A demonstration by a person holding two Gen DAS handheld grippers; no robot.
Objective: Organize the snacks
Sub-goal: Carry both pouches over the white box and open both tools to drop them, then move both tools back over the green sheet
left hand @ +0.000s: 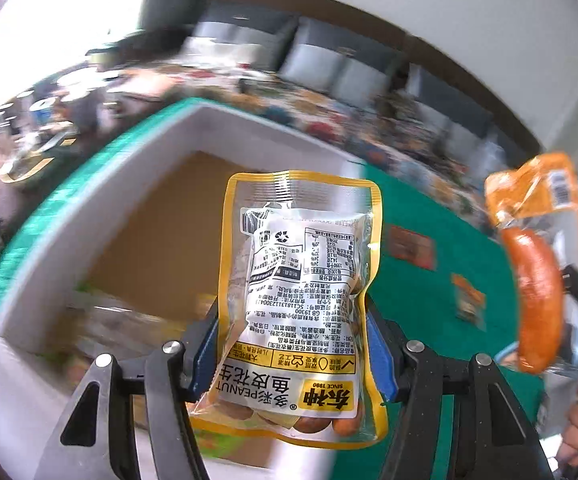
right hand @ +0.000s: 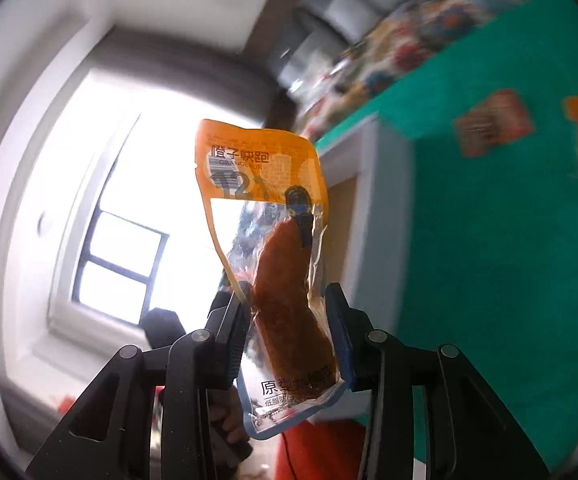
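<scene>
yellow peanut pouch [left hand: 297, 304] clamped in left claw [left hand: 293, 356]; right claw [right hand: 289, 340], tilted upward, grips sausage pack [right hand: 281, 280].

One peanut packet [left hand: 297, 300] and one sausage packet [left hand: 537, 276] above the green table [left hand: 469, 232]; two small packets [left hand: 469, 296] on it, beside one white box [left hand: 101, 200].

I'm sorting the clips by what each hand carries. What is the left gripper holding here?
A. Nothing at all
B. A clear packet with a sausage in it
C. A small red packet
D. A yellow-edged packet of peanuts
D: the left gripper is clamped on the yellow-edged peanut packet, while the sausage packet sits in the right gripper.
</scene>
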